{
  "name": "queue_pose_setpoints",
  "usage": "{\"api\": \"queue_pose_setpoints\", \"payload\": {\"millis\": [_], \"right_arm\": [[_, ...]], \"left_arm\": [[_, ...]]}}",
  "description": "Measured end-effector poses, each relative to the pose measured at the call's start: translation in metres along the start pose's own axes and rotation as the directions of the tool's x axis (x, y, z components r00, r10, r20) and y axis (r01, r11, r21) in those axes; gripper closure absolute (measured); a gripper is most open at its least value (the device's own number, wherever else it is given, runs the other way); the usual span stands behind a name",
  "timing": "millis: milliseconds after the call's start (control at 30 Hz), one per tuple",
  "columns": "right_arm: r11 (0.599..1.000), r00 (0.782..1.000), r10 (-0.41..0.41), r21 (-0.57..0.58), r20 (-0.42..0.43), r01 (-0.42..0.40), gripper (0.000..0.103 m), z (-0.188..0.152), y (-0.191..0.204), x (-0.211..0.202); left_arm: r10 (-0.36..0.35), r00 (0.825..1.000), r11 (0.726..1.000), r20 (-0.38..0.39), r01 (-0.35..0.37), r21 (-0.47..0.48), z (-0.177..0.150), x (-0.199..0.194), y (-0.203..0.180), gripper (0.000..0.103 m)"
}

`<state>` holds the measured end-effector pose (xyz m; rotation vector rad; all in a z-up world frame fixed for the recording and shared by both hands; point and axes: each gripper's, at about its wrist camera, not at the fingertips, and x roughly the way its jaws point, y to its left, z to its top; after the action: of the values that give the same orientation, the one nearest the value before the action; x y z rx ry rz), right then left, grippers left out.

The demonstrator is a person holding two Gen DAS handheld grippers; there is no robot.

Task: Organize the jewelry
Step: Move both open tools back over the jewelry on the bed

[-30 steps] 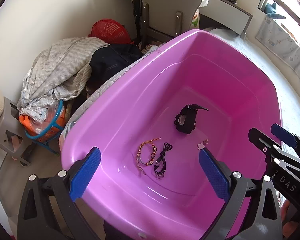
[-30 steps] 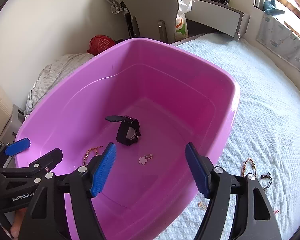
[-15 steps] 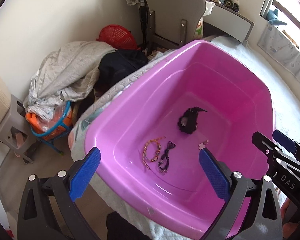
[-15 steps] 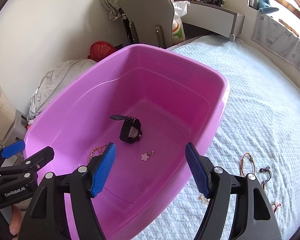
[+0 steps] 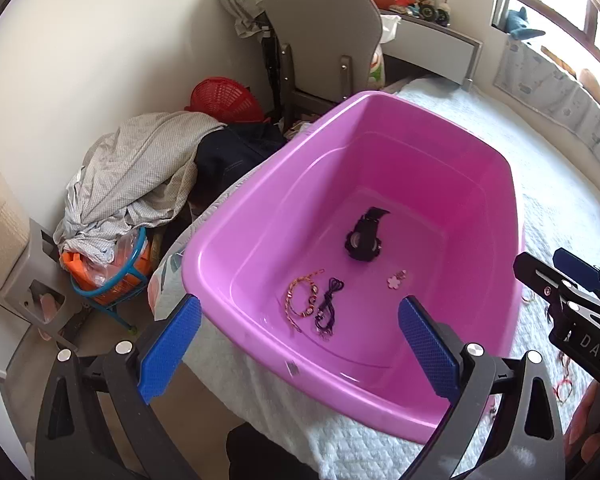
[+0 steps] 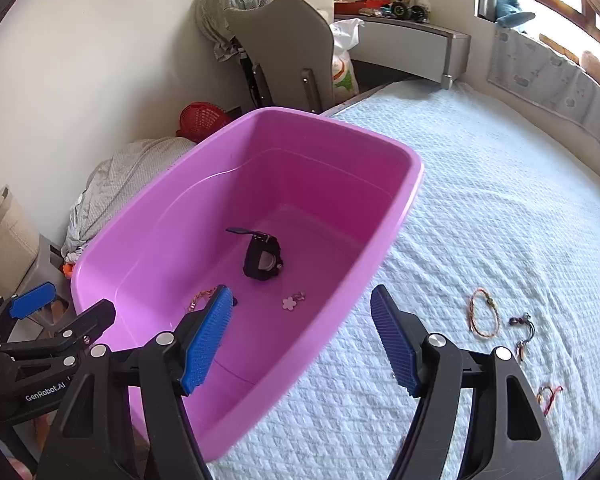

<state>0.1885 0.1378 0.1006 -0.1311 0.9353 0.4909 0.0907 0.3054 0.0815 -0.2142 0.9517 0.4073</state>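
Observation:
A pink plastic tub (image 5: 260, 184) (image 6: 404, 200) stands on the bed. In it lie a black watch (image 5: 363, 236) (image 6: 262, 258), a pink flower charm (image 5: 395, 281) (image 6: 290, 303), a beaded bracelet (image 5: 300, 300) and a dark cord bracelet (image 5: 328, 308). On the bedspread right of the tub lie an orange string bracelet (image 6: 483, 318), a dark beaded piece (image 6: 523, 330) and a red string (image 6: 548, 396). My left gripper (image 5: 298, 348) is open and empty above the tub's near rim. My right gripper (image 6: 302, 344) is open and empty over the tub's right wall.
The white quilted bed (image 6: 500, 208) stretches to the right. A pile of clothes (image 5: 140, 172), a red basket (image 5: 220, 98), a grey chair (image 5: 324, 28) and an orange-and-blue basket (image 5: 112, 268) stand on the floor left of the tub. A shelf (image 6: 412, 44) lines the back wall.
Both grippers have pulled back and up from the tub, so it looks smaller. More of the bed and the loose bracelets on it have come into the right wrist view.

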Motion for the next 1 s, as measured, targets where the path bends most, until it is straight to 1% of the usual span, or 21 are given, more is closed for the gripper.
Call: {"api": "queue_pose_setpoints", "payload": {"millis": [133,267,467,667,800,1000], "right_arm": [[0.999,1.0,-0.009,0.037,0.022,0.008,0.034,-0.021,-0.014,-0.015],[0.996,0.999,-0.019,0.089,0.046,0.015,0.034,-0.049,-0.036,-0.033],[0.986,0.994,-0.084,0.147,0.074,0.073,0.034,-0.093,-0.07,-0.061],[0.964,0.987,-0.153,0.228,0.056,0.137,0.034,-0.145,-0.115,-0.085],[0.941,0.976,-0.214,0.276,0.031,0.198,0.034,-0.182,-0.146,-0.1],[0.904,0.961,-0.276,0.343,0.007,0.257,0.034,-0.23,-0.182,-0.125]], "left_arm": [[-0.027,1.0,0.999,0.016,0.026,0.019,-0.01,-0.012,-0.009,0.006],[-0.064,0.998,0.997,0.025,0.062,0.044,-0.021,-0.024,-0.023,0.006],[-0.11,0.993,0.989,0.045,0.104,0.103,-0.041,-0.04,-0.052,0.006],[-0.161,0.986,0.974,0.035,0.153,0.167,-0.063,-0.045,-0.083,0.006],[-0.2,0.979,0.962,0.029,0.19,0.194,-0.076,-0.047,-0.1,0.006],[-0.246,0.969,0.944,0.024,0.234,0.233,-0.1,-0.054,-0.127,0.006]]}}
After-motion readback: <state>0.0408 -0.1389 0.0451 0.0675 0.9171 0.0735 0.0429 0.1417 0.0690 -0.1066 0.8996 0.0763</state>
